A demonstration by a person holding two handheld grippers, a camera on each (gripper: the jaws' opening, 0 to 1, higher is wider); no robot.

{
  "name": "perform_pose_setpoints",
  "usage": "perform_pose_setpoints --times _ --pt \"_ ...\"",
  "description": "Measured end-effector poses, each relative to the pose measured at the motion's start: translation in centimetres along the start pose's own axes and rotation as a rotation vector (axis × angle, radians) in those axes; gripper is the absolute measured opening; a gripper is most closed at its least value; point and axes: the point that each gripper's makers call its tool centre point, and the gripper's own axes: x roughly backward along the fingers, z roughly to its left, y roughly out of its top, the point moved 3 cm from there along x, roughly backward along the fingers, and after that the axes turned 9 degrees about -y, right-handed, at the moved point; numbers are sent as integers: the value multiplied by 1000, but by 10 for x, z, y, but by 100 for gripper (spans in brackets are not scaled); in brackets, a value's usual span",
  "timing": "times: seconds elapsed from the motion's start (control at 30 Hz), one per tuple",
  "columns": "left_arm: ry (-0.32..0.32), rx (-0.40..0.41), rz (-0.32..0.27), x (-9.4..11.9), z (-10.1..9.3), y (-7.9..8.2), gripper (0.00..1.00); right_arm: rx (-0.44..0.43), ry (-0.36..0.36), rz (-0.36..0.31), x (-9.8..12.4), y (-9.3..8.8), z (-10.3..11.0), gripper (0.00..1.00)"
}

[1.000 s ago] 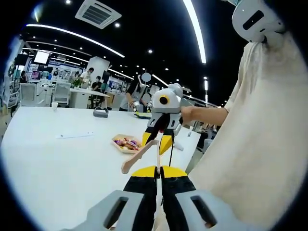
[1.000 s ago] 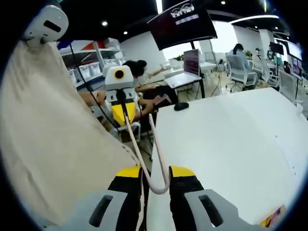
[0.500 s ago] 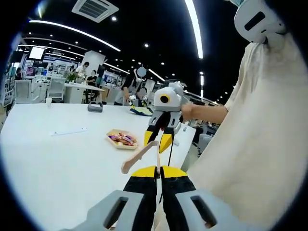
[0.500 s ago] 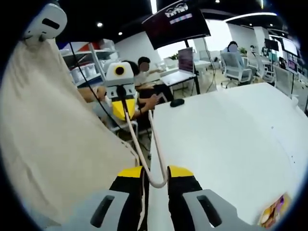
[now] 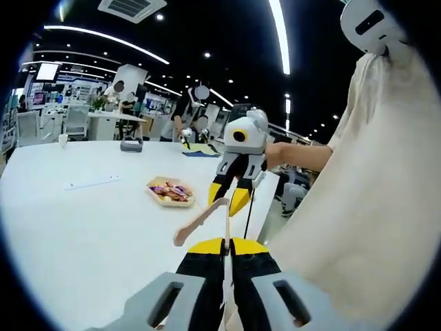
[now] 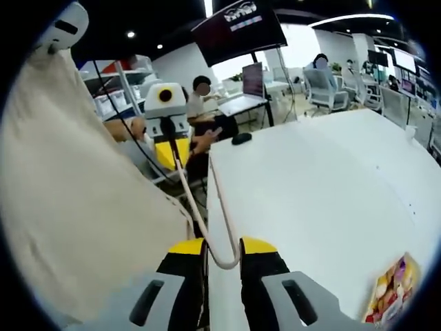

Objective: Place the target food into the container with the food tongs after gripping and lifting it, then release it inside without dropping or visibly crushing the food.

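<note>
Pale beige food tongs (image 5: 202,221) hang in the air between my two grippers, above the edge of a white table (image 5: 83,227). My left gripper (image 5: 225,243) is shut on the tip of one tong arm; the other arm's tip sticks out free to the left. My right gripper (image 6: 222,245) is shut on the tongs' bent end (image 6: 223,263), and it faces me in the left gripper view (image 5: 227,198). The left gripper (image 6: 170,153) appears far up the tongs in the right gripper view. A shallow tray of colourful wrapped food (image 5: 169,192) lies on the table, also at the lower right (image 6: 391,291).
A person in a cream garment (image 5: 358,207) stands close beside the table edge (image 6: 209,207). A small black object (image 5: 131,145) and a thin white strip (image 5: 89,183) lie farther off on the table. Desks, chairs and seated people fill the background.
Both views have swung, so the tray sits further left in the left gripper view and has come further into the right gripper view. Both grippers keep their hold on the tongs.
</note>
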Motion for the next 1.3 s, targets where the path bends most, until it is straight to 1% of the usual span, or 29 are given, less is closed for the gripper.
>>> perform_pose_setpoints --times 0.1,0.13,0.23,0.3,0.37,0.4,0.47,0.5,0.53,0.6,0.67,0.9,1.0,1.1,1.2,1.3 --pt "4 1 7 -10 3 -2 0 -15 -29 10 4 -8 -5 18" --pt "6 0 18 -17 5 -3 0 -30 -43 19 6 -12 -8 18" --pt "2 -4 36 -26 7 -4 0 -42 -67 32 9 -23 -12 18" --pt "-1 -9 54 -34 9 -8 0 -56 -95 44 10 -35 -16 18" --pt "-4 1 61 -41 13 -14 0 -65 -113 51 11 -41 -18 18" --pt "-9 10 63 -46 15 -18 0 -77 -127 61 13 -50 -19 18" --pt "-15 22 72 -55 16 -23 0 -79 -145 71 15 -61 -22 19" --pt "-16 24 74 -57 16 -24 0 -83 -149 76 17 -65 -23 19" --pt "-20 30 82 -63 15 -27 0 -88 -154 81 18 -69 -24 19" --pt "-20 30 98 -68 15 -30 0 -87 -159 84 20 -73 -25 19" --pt "-23 27 113 -74 13 -33 0 -89 -167 97 22 -80 -26 19" --pt "-21 15 162 -94 17 -39 0 -96 -193 115 28 -99 -34 19" --pt "-11 19 169 -103 19 -42 0 -114 -215 113 30 -110 -38 19" --pt "-14 20 193 -113 19 -47 0 -139 -226 118 31 -122 -39 19" --pt "-28 17 223 -124 19 -53 0 -165 -243 123 34 -137 -40 19" --pt "-40 15 239 -131 19 -56 0 -184 -253 116 36 -144 -41 19"
